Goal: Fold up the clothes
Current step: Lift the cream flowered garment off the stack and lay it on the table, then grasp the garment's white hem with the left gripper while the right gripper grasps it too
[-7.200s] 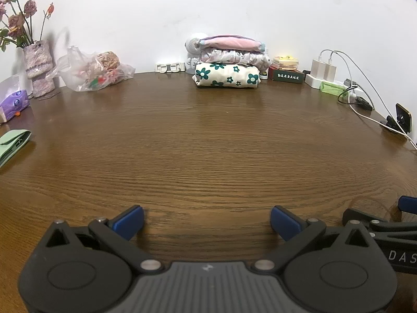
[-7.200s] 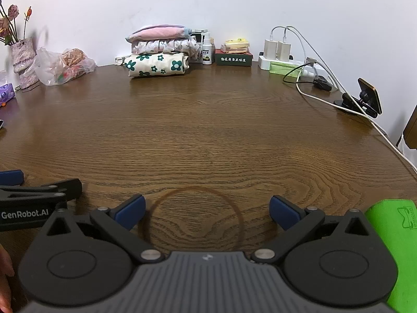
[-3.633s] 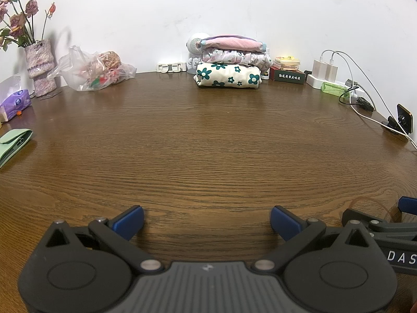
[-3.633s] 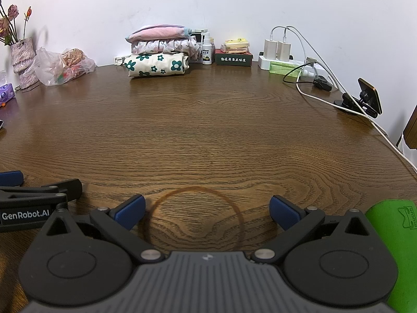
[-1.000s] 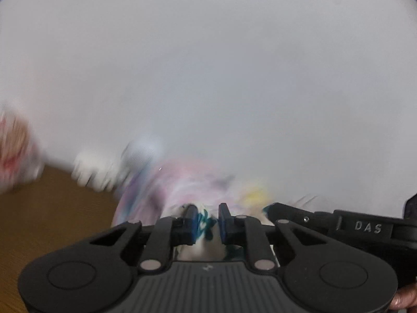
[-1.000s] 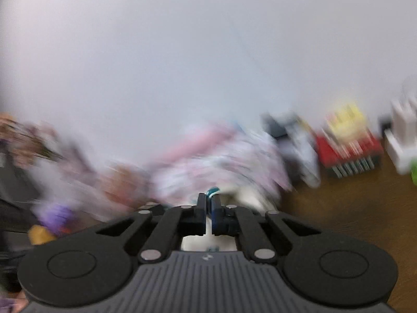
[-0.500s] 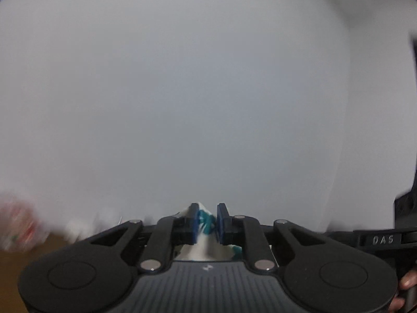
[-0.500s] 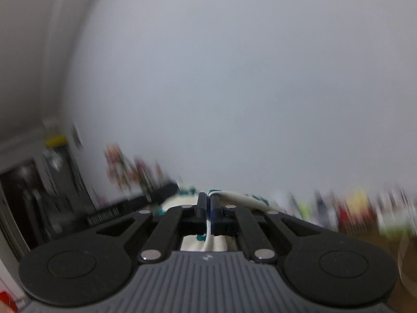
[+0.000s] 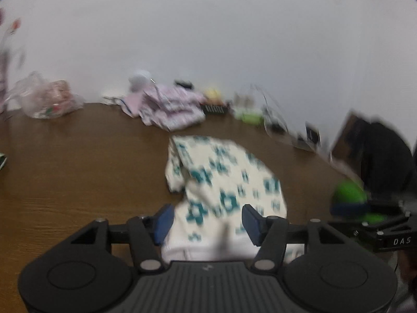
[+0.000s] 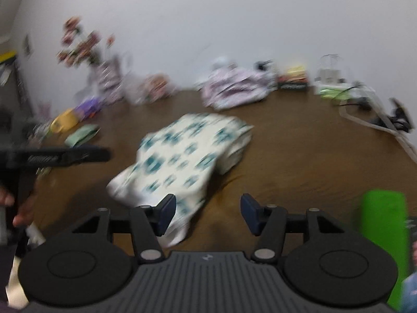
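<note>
floral garment (image 10: pixel 187 154) lies on table (image 10: pixel 299 151); right gripper (image 10: pixel 207 214) jaws just opened, apart.

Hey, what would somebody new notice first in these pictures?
The cream garment with teal flowers, lying rumpled in the middle of the brown table, just ahead of both open grippers, left and right. Behind it, by the white wall, sits a pile of pink clothes.

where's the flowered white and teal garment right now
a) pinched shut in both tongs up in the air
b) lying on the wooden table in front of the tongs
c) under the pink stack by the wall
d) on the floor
b: the flowered garment lies spread on the wooden table, both tongs open.
</note>
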{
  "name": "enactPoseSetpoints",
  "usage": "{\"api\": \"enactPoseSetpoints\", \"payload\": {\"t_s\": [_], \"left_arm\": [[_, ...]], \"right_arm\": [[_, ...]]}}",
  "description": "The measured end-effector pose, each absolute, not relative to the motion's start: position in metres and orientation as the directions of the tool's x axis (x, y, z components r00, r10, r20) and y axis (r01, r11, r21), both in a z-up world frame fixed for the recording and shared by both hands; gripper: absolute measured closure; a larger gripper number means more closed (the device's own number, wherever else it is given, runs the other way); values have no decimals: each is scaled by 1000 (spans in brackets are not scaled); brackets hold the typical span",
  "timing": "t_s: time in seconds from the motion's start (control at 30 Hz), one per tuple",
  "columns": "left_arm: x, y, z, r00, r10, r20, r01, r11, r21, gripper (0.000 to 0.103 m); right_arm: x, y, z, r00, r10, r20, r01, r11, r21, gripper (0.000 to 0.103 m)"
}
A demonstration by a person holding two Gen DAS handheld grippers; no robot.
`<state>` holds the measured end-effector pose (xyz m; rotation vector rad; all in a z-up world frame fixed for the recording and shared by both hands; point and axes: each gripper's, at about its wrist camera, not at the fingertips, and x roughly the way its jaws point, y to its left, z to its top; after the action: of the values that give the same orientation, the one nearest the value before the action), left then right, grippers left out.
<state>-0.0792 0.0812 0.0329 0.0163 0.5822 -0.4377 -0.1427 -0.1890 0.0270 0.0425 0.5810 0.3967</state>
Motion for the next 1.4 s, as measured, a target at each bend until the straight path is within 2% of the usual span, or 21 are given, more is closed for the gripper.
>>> {"api": "enactPoseSetpoints", "payload": {"t_s": [0.13, 0.2, 0.4, 0.5, 0.63, 0.9, 1.0, 1.03, 1.1, 1.13, 1.17, 1.23, 1.33, 1.4], "left_arm": [[-69, 67, 11, 749, -249, -614, 358, 932, 58, 46], [-65, 71, 5, 758, -201, -620, 312, 947, 74, 47], [-71, 74, -5, 752, -201, -627, 327, 941, 91, 49], [-70, 73, -7, 768, -179, -615, 297, 950, 94, 55], [-71, 76, -8, 783, -158, -602, 283, 952, 119, 56], [-68, 80, -9, 782, -189, -594, 312, 944, 111, 56], [-68, 79, -9, 772, -229, -593, 348, 933, 93, 70], [-68, 80, -9, 766, -244, -595, 359, 930, 80, 82], [-71, 80, -7, 762, -259, -593, 368, 927, 68, 91], [-73, 80, -5, 759, -268, -594, 374, 925, 60, 97], [-75, 80, -3, 753, -280, -595, 381, 923, 48, 97], [-81, 82, 2, 739, -316, -595, 399, 917, 10, 98], [-94, 90, 13, 700, -430, -571, 460, 882, -101, 99], [-104, 93, 21, 699, -473, -537, 490, 863, -123, 98]], "right_arm": [[-145, -160, 14, 763, 364, -534, -371, 923, 98, 47], [-136, -162, 12, 765, 357, -536, -344, 930, 127, 49], [-117, -163, 6, 786, 325, -526, -294, 945, 144, 52], [-118, -156, 5, 800, 289, -525, -291, 953, 81, 52], [-124, -146, -1, 806, 233, -544, -292, 956, -22, 52], [-139, -133, 1, 801, 264, -538, -358, 930, -76, 52], [-134, -126, -4, 798, 230, -557, -343, 933, -106, 57], [-133, -125, -4, 799, 224, -558, -341, 933, -113, 58], [-133, -125, -5, 799, 219, -560, -340, 933, -121, 70], [-133, -125, -5, 797, 219, -563, -340, 933, -120, 85], [-133, -127, -5, 796, 223, -564, -337, 935, -107, 95], [-135, -132, -1, 800, 228, -556, -329, 940, -88, 99], [-142, -141, 11, 819, 226, -527, -310, 948, -75, 100], [-151, -152, 27, 847, 228, -480, -292, 954, -63, 100]]}}
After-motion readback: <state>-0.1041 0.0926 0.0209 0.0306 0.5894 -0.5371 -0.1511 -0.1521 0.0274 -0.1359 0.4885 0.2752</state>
